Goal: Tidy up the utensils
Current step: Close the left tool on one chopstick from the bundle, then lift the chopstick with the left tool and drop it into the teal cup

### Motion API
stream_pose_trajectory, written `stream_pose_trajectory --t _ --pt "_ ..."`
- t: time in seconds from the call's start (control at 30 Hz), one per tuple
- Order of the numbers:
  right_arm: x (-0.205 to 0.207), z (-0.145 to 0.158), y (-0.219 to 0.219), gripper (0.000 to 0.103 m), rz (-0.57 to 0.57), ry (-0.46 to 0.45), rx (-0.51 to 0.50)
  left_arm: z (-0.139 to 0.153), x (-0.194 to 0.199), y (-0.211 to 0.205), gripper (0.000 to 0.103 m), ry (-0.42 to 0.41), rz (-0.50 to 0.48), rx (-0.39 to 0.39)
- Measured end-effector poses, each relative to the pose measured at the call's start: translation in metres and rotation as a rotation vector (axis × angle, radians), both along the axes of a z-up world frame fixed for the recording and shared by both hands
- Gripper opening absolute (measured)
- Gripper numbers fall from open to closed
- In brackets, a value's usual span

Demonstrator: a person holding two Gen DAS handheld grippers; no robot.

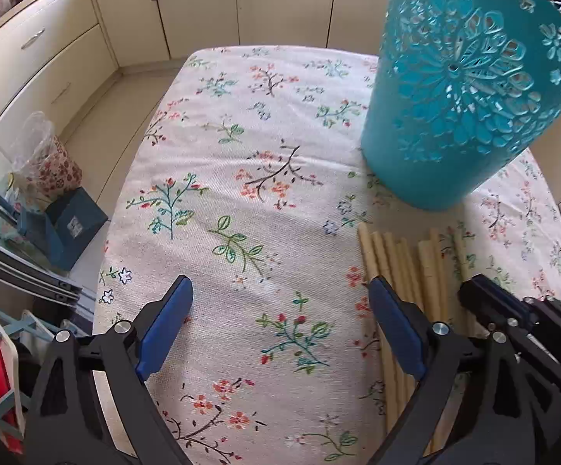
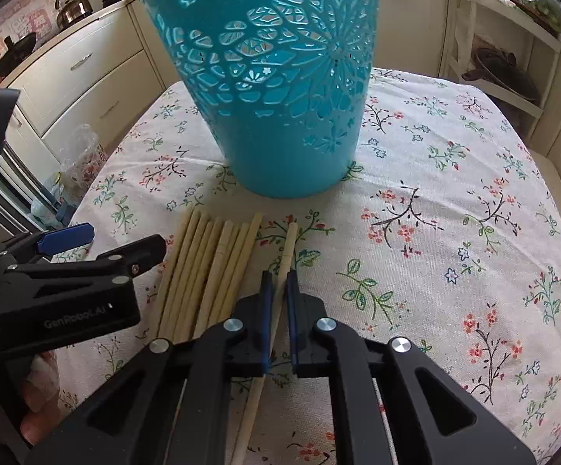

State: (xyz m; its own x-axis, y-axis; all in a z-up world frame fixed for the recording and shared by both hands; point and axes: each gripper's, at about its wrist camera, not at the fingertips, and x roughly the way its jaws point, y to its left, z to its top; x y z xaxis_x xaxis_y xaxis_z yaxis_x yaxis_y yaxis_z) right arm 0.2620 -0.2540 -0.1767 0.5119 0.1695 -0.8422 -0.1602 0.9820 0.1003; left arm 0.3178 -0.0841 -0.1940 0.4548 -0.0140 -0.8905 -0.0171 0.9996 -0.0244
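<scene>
Left wrist view
Left gripper: spread wide over the flowered tablecloth, nothing between the blue pads.
Chopsticks: pale bundle lying flat on the cloth, just outside the right-hand finger and partly hidden under it.
Teal holder: upright perforated cup with cut-out flower pattern, ahead of the fingers and off to the right, beyond the chopstick ends.
Right gripper: black tip entering at the right edge, over the bundle.
Writing: none legible here.

Right wrist view
Right gripper: blue pads nearly pressed together, pinching a single chopstick that runs between them and sticks out ahead and behind.
Remaining chopsticks: side by side on the tablecloth, just left of the fingers, apart from the pinched one.
Teal holder: standing straight ahead of the fingertips, past the chopstick ends.
Left gripper: at the left, fingers apart, one blue pad showing, held by a hand at the lower left.
Writing: "GenRoboLAI" or similar in pale letters on the left gripper's black body; last characters unclear.
</scene>
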Motion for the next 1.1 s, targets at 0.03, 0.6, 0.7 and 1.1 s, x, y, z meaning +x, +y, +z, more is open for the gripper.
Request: stream_pose_trajectory --t 0.03,0.6,0.7,1.1 --pt "0.000 0.001 -0.001 0.008 0.001 0.000 0.001 0.000 0.000 -0.003 0.089 0.001 -0.012 0.007" --pt "-0.005 -0.001 -0.009 0.008 -0.001 0.012 0.062 -0.001 0.008 -0.026 0.050 -0.025 -0.152 0.034" --pt "-0.005 -0.002 -0.010 0.008 -0.001 0.013 0.070 0.001 0.009 -0.030 0.019 -0.045 -0.271 -0.004" --pt "-0.004 -0.002 -0.012 0.008 -0.008 0.016 0.097 0.006 0.016 -0.026 0.013 0.019 -0.484 0.079"
